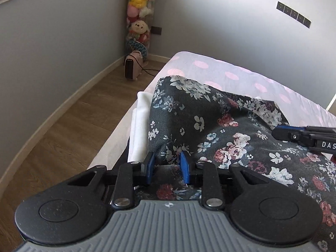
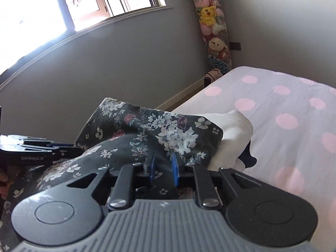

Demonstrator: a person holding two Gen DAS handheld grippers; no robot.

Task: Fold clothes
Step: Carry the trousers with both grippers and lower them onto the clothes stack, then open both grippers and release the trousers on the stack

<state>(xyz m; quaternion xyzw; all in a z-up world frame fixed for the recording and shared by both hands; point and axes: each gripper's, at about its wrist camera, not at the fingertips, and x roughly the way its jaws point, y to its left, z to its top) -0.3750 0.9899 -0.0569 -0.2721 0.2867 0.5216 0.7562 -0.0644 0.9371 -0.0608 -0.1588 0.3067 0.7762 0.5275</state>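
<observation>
A dark floral garment (image 1: 210, 130) hangs bunched and lifted over the bed. In the left wrist view my left gripper (image 1: 167, 164) is shut on a fold of its near edge, with cloth pinched between the blue pads (image 1: 184, 168). My right gripper (image 1: 298, 136) reaches in from the right edge of that view, on the same garment. Through the right wrist camera, the right gripper (image 2: 162, 167) is shut on the floral garment (image 2: 147, 130), and the left gripper (image 2: 42, 151) shows at the far left. White folded clothing (image 2: 231, 134) lies partly under the garment.
The bed (image 1: 241, 73) has a lilac sheet with pink dots (image 2: 283, 109). A white folded pile (image 1: 138, 126) sits at its left edge, and a dark navy item (image 2: 248, 157) pokes out beside it. On the wooden floor (image 1: 63, 130) stands a small pink heater (image 1: 133, 65) below a column of plush toys (image 1: 139, 14).
</observation>
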